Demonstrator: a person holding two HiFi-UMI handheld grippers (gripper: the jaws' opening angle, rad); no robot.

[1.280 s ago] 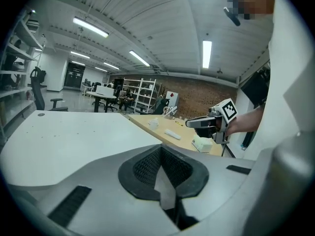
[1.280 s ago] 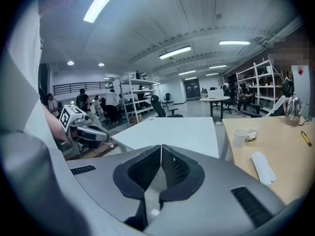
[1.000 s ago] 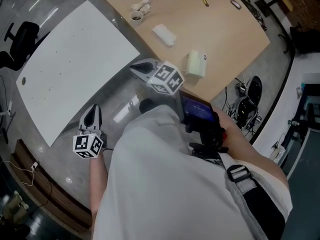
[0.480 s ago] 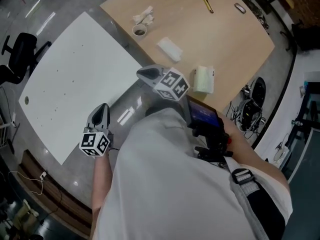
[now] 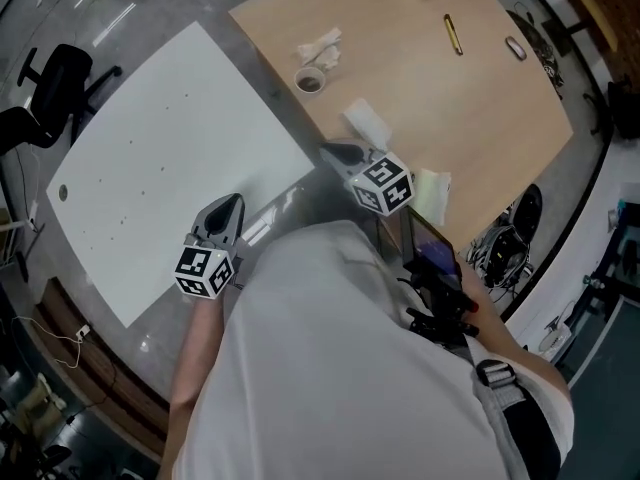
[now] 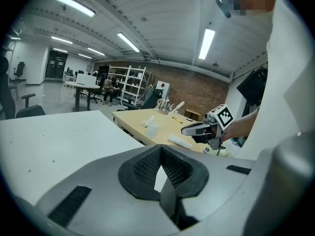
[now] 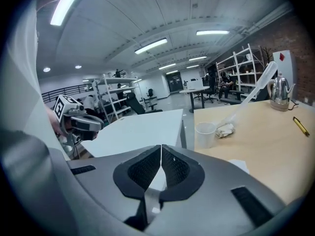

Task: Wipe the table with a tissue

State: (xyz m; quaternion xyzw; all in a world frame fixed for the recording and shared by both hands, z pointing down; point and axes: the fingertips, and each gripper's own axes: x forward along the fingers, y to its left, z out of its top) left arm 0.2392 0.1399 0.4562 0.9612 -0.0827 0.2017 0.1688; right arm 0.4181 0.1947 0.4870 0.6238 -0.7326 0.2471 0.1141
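Note:
A flat folded white tissue (image 5: 367, 123) lies on the wooden table (image 5: 470, 108) near its front edge, also visible in the left gripper view (image 6: 179, 141). A crumpled tissue (image 5: 322, 46) sits beside a small cup (image 5: 310, 81) further back. My right gripper (image 5: 338, 152) hovers at the wooden table's near edge, just short of the folded tissue, jaws shut and empty (image 7: 161, 149). My left gripper (image 5: 226, 210) hangs over the near edge of the white table (image 5: 160, 148), jaws together with nothing between them (image 6: 161, 149).
A pale roll (image 5: 432, 193) sits at the wooden table's near corner by my right hand. A yellow pen (image 5: 453, 33) and a small dark item (image 5: 515, 47) lie at its far side. An office chair (image 5: 50, 88) stands left of the white table.
Both grippers have moved forward towards the tables. The right one has come from the gap to the wooden table's edge near the folded tissue; the left now reaches the white table's edge.

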